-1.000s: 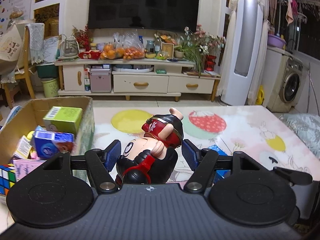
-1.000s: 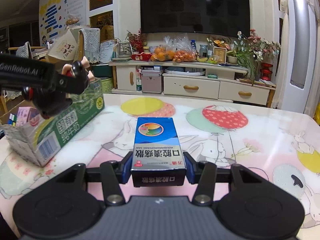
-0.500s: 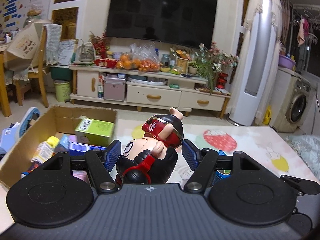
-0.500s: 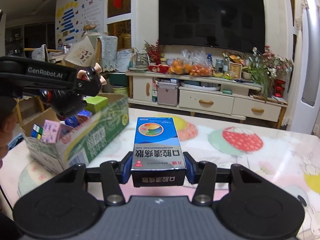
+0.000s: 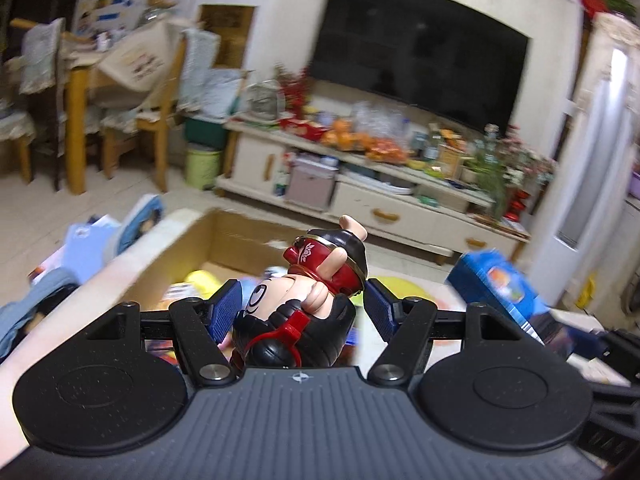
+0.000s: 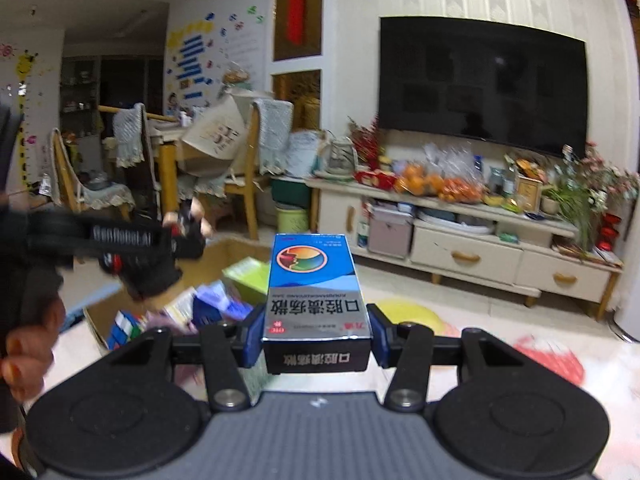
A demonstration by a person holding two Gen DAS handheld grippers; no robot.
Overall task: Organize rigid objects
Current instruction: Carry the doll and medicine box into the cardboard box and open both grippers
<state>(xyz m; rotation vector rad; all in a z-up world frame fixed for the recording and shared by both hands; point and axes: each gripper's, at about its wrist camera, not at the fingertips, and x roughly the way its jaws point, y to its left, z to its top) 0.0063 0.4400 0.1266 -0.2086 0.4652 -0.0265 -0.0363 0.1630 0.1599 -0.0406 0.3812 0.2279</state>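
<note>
Home living rm: wall TV (image 6: 482,84) over cluttered TV cabinet (image 6: 460,236) (fruit, flowers), dining chairs (image 6: 248,168) behind.

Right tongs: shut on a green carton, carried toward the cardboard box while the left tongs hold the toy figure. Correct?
Not green. The right wrist view shows the right tongs shut on a blue medicine box. The cardboard box and the toy figure in the left tongs are right.

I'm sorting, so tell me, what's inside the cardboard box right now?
The cardboard box holds a green carton, blue packets and a puzzle cube. The held medicine box hides the rest.
</note>
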